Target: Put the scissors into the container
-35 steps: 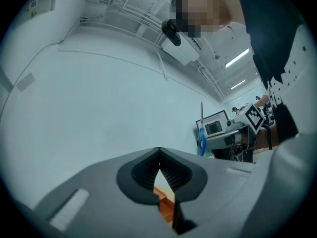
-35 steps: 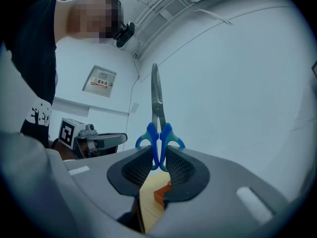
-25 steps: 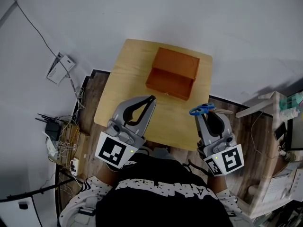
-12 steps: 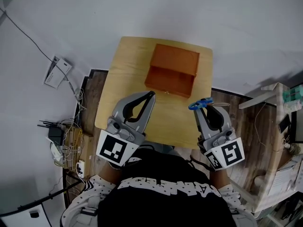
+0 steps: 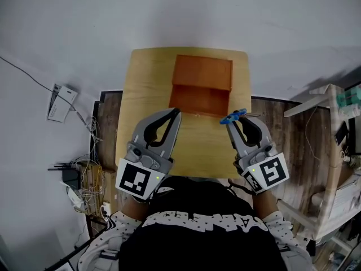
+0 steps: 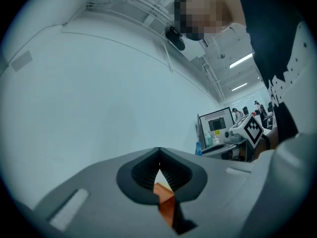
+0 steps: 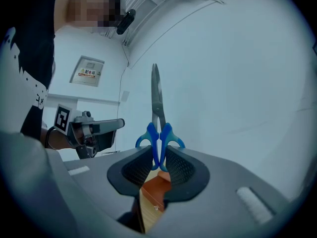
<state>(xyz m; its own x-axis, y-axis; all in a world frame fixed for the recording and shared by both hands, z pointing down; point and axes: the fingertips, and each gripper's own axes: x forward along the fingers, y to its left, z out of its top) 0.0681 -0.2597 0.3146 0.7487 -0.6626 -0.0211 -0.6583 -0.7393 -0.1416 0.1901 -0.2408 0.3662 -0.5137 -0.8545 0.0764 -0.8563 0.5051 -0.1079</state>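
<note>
An orange-brown container (image 5: 201,86) stands at the far middle of a small wooden table (image 5: 145,86). My right gripper (image 5: 235,121) is shut on blue-handled scissors (image 5: 232,117), just off the container's near right corner. In the right gripper view the scissors (image 7: 159,135) stand between the jaws, handles pinched and blades pointing up, with the right gripper (image 7: 159,157) over the container (image 7: 157,186). My left gripper (image 5: 177,113) hovers over the table near the container's front left, shut and holding nothing. In the left gripper view the left gripper (image 6: 159,157) shows the container (image 6: 166,205) through the gap below its tips.
A white wall lies beyond the table. Cables and a white box (image 5: 56,103) lie on the floor at the left. Pale wooden furniture (image 5: 316,103) stands at the right. A monitor (image 6: 216,125) and desks show far off in the left gripper view.
My right gripper has carried the scissors forward and left, up to the container's near right corner. The left gripper holds about the same place, still shut.
</note>
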